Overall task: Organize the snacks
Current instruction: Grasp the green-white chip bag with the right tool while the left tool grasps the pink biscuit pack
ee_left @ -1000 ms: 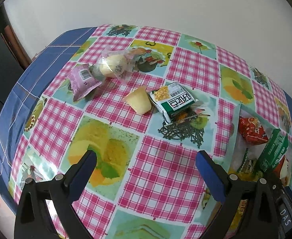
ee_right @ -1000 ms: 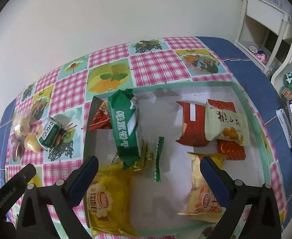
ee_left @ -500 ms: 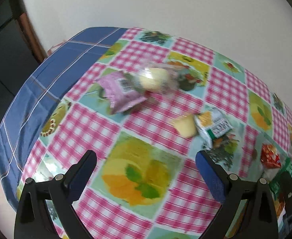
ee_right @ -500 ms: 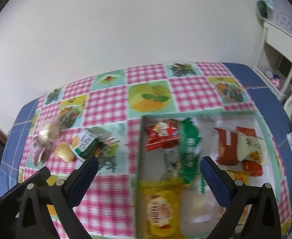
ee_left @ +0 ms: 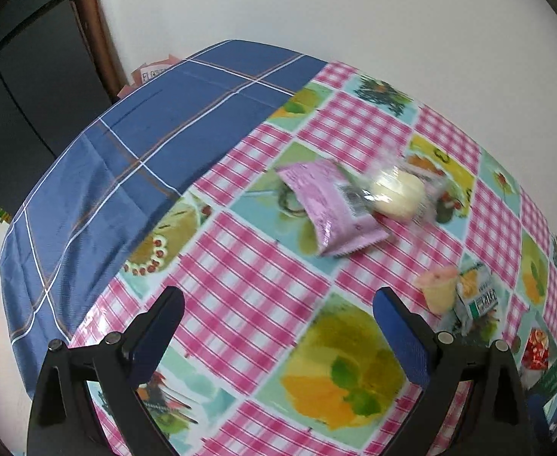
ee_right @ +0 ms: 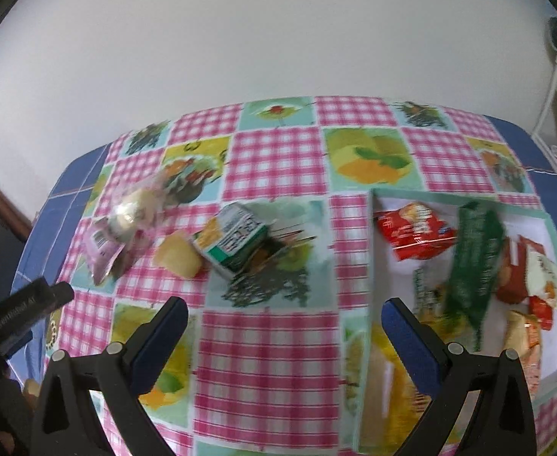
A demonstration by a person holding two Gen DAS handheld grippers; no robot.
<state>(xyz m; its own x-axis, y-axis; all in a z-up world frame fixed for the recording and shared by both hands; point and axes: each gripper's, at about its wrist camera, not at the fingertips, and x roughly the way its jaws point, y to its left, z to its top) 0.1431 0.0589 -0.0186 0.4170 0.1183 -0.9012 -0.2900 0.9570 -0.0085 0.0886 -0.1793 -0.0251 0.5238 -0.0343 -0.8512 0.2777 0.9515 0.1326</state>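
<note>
On the checked tablecloth (ee_right: 267, 361), four loose snacks are left beside the box (ee_right: 369, 250); the green-and-white packet (ee_right: 236, 241) lies nearest. Both the right gripper (ee_right: 284, 325) and left gripper (ee_left: 278, 313) are held apart, empty. The packet should be straddled squarely before closing.

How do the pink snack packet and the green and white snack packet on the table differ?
The pink snack packet is plain pink with a barcode label; the green and white snack packet shows a yellow food picture. The pink one lies partly under a clear-wrapped bun; the green one touches a yellow cup. Both lie outside the box.
</note>
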